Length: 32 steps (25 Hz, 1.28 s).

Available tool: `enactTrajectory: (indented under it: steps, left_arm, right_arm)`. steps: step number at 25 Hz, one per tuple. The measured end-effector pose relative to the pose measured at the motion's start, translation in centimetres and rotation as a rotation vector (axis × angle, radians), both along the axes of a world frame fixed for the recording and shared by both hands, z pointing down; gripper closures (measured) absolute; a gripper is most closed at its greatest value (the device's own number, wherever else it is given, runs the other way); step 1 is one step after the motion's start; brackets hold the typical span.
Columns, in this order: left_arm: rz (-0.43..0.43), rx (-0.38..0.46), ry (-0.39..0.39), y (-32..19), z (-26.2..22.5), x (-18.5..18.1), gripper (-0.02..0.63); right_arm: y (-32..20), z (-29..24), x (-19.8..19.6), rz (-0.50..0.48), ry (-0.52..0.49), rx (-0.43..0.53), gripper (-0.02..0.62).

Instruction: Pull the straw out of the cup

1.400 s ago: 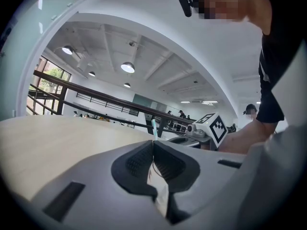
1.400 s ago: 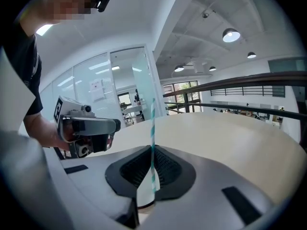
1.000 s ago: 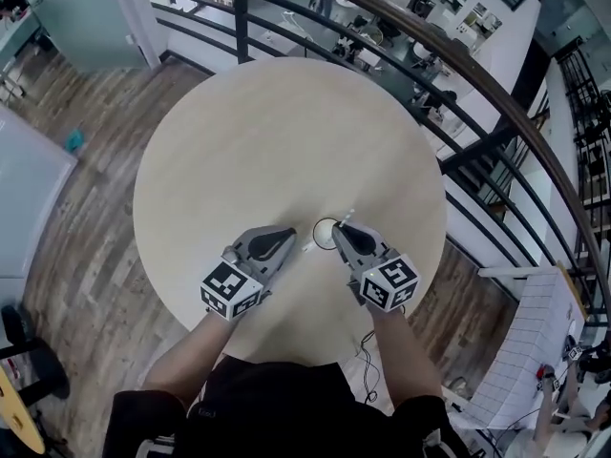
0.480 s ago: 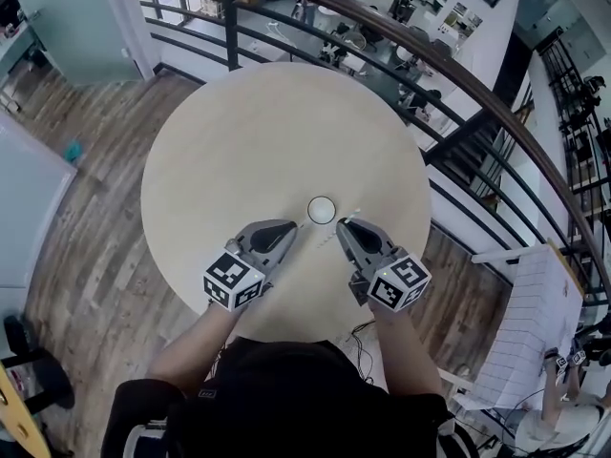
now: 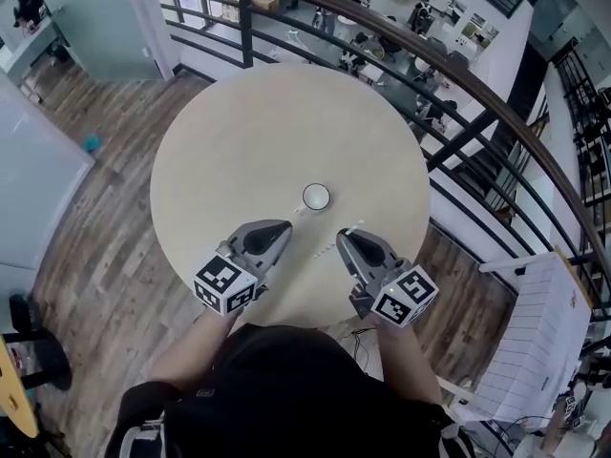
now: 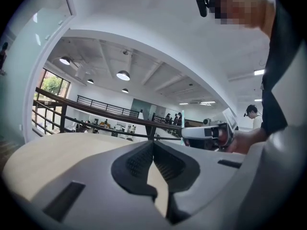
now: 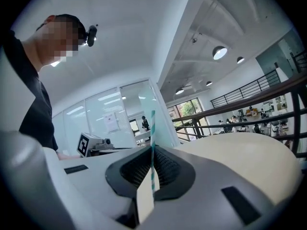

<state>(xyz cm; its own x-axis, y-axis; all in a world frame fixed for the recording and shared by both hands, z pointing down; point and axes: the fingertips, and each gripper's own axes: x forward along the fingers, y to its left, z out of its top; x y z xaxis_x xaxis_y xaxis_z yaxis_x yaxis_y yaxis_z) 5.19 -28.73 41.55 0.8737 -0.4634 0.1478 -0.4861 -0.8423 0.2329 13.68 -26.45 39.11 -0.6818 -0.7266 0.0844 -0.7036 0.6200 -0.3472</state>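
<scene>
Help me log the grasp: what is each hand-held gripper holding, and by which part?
The right hand-held gripper pinches the striped straw around mid-length, both ends free; the left hand-held gripper is shut on nothing.

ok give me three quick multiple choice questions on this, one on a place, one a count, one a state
1. Where is the straw? A in the cup; B in the right gripper; C on the floor.
2. How many cups stand on the table? A one; B two; C three.
3. The left gripper is: A shut, empty; B shut on the cup; C wide open.
Answers: 1 B, its jaws pinch the striped straw. 2 A, a lone cup shows. 3 A, its jaws meet on nothing.
</scene>
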Motion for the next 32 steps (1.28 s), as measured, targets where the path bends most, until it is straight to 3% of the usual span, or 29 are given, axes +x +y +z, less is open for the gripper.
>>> enactTrajectory:
  steps: [6, 15, 32]
  left_arm:
    - [-0.04, 0.018, -0.018, 2.7, -1.8, -0.8, 0.598]
    - [-0.017, 0.063, -0.011, 7.1, -5.9, 0.1, 0.598]
    - [-0.012, 0.091, -0.019, 7.8, -8.0, 0.1, 0.598]
  right_arm:
    - [3.7, -2.9, -0.2, -0.053, -0.045, 0.047, 0.566]
    - [6.9, -6.8, 0.4, -0.096, -0.026, 0.124, 0.566]
    - [8.8, -9.5, 0.2, -0.086, 0.037, 0.201, 0.566]
